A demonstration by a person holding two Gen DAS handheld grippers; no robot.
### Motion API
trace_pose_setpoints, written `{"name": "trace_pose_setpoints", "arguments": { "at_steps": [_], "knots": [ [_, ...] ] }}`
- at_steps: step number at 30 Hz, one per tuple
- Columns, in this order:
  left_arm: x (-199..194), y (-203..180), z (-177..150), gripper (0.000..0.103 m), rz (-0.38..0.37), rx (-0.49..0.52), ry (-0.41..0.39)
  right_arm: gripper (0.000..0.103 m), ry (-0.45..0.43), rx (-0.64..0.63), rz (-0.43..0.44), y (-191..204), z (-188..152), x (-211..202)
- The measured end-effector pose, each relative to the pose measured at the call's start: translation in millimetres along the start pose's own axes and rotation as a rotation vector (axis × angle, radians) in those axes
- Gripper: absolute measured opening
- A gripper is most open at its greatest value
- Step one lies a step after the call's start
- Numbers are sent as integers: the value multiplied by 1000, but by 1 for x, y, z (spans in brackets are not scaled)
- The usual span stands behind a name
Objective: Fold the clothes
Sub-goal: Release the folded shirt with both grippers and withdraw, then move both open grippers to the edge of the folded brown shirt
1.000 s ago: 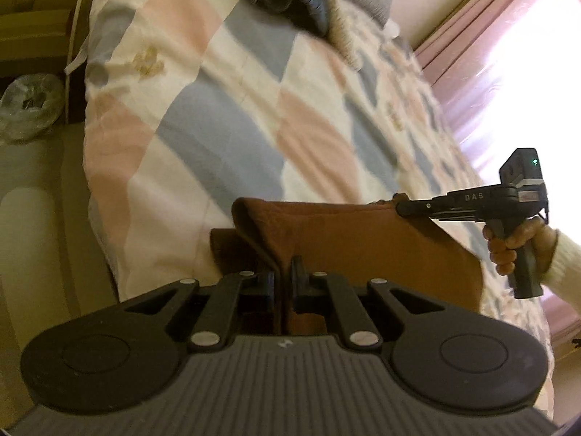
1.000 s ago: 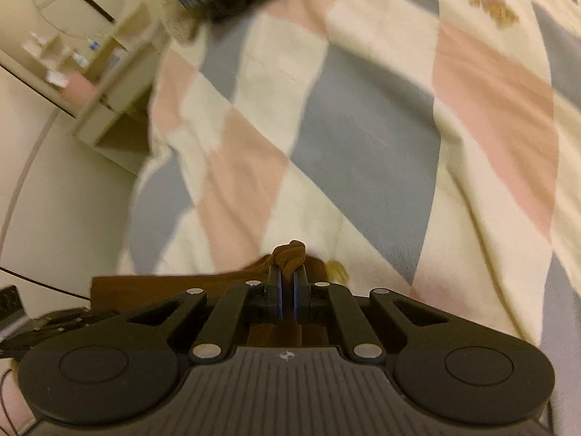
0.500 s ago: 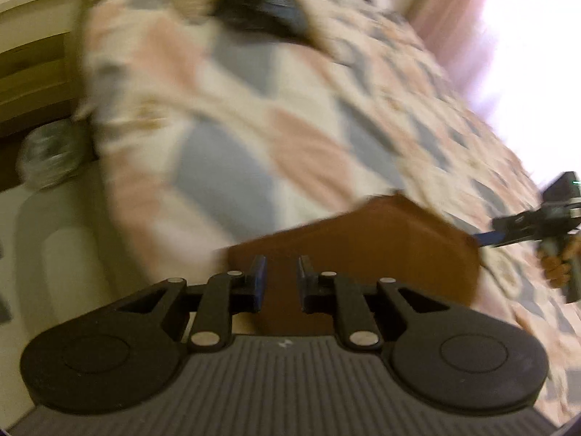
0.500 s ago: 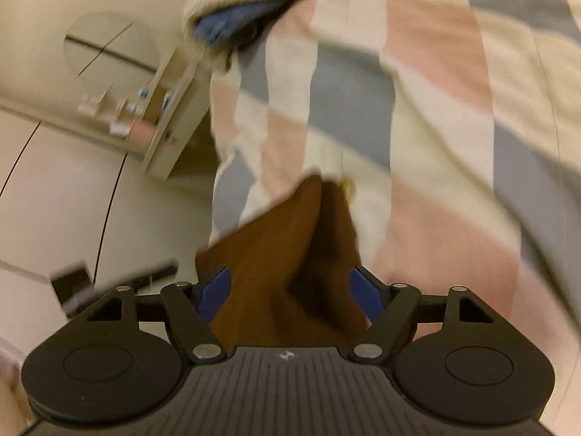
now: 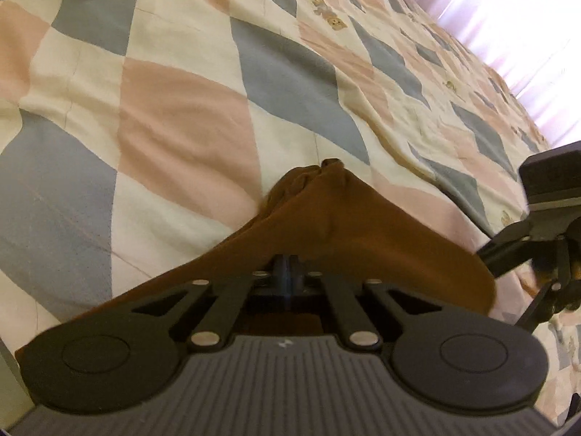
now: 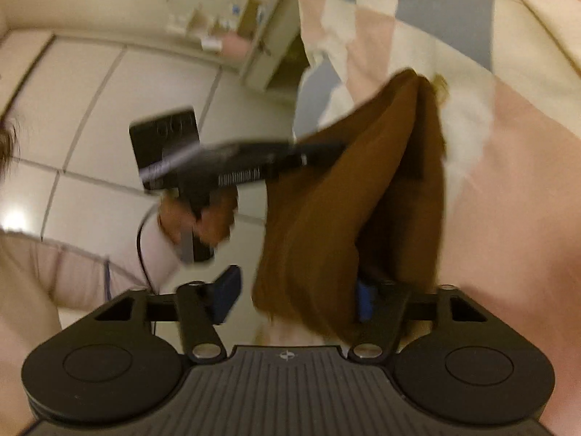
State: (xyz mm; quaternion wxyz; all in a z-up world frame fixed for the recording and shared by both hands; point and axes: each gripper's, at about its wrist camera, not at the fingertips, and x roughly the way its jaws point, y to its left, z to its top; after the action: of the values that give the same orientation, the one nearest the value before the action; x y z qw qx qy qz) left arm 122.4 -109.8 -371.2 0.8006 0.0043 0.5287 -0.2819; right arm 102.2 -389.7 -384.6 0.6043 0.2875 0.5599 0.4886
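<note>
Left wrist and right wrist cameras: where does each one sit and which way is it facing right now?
Left wrist: on the left gripper, low over the checked quilt, facing across the bed toward the bright curtains; jaws shut on the brown garment; the right gripper shows at right.
Right wrist: on the right gripper, jaws open, facing the bed edge and tiled floor; the person's left hand and sleeve show.
Shared: the brown garment, the quilt, and each other's gripper.

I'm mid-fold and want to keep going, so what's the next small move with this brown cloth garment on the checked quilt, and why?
Probably close the right gripper: its jaws stand wide open with the brown cloth garment between them, while the left gripper looks shut on another edge.
</note>
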Motion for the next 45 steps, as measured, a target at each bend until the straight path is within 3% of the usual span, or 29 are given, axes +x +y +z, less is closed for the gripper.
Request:
{"name": "trace_pose_setpoints", "arguments": {
  "at_steps": [2,4,5,6,7,8,9,11,12,15,20,23,25,31,34,35,36,37,42,45],
  "knots": [
    [3,-3,-1,3,15,8,3,46,54,-20,-66,6,-4,-6],
    [6,-5,-2,3,26,5,5,34,99,-93,-213,19,-6,0],
    [6,-5,-3,3,33,0,1,34,96,-126,-284,26,-5,3],
    [5,-5,-3,3,42,-4,-4,34,47,-128,-361,35,-8,-1],
    [-3,-4,-4,2,59,-4,-18,42,-14,-118,-441,43,-11,-6],
    [-11,-4,-5,2,76,-3,-32,52,-75,-109,-520,52,-15,-12],
    [-20,-3,-6,3,96,-1,-48,69,-156,-106,-610,64,-23,-19],
    [-48,-2,-13,4,167,14,-104,64,-318,-102,-773,90,-42,-31],
    [-63,-1,-19,4,190,16,-130,60,-351,-128,-794,104,-49,-26],
    [-97,0,-41,5,194,-13,-167,44,-383,-254,-803,142,-68,2],
    [-100,-18,-79,7,112,-13,-151,31,-316,-379,-861,130,-72,60],
    [-71,-25,-95,10,200,32,-126,30,-313,-408,-916,111,-63,78],
    [-61,-18,-99,10,252,10,-117,30,-283,-398,-910,111,-51,77],
    [-115,21,-90,13,305,-156,-252,34,-344,-277,-851,109,-5,42],
    [-113,50,-80,14,312,-204,-265,34,-305,-264,-870,89,26,51],
    [-112,58,-77,14,317,-215,-265,33,-278,-254,-873,79,35,58],
    [-103,61,-75,14,335,-193,-246,24,-260,-250,-872,70,43,66],
    [-95,64,-74,14,354,-172,-226,8,-246,-249,-869,62,51,73],
    [-82,72,-78,14,414,-155,-194,4,-231,-281,-919,50,63,89],
    [-93,69,-81,14,450,-173,-201,9,-333,-265,-970,69,57,73]
  ]
}}
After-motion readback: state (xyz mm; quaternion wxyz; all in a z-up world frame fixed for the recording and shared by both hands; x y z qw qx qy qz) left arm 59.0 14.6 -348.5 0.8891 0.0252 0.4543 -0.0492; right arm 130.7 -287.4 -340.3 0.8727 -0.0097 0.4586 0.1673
